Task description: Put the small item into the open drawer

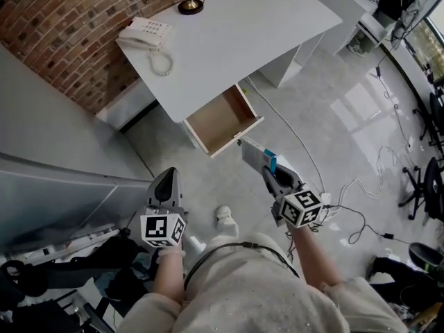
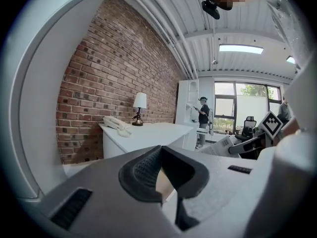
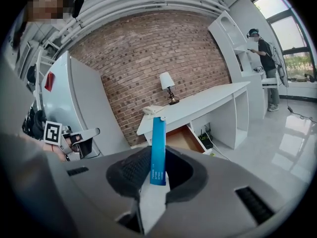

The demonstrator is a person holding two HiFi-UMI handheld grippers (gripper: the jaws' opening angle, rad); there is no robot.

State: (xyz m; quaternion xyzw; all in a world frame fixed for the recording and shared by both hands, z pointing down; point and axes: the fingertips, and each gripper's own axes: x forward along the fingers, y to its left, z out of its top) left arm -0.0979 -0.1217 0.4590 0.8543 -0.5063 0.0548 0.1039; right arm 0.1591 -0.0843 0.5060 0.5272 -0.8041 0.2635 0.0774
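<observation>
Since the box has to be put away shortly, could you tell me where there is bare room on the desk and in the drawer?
The open drawer looks bare inside, wall to wall. The desk is bare from the telephone across to its right end. It is crowded only at the left end, around telephone and lamp.

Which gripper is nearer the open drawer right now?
Right. The right gripper, holding the box, sits just below-right of the open drawer in the head view; the left gripper hangs farther off, below-left.
</observation>
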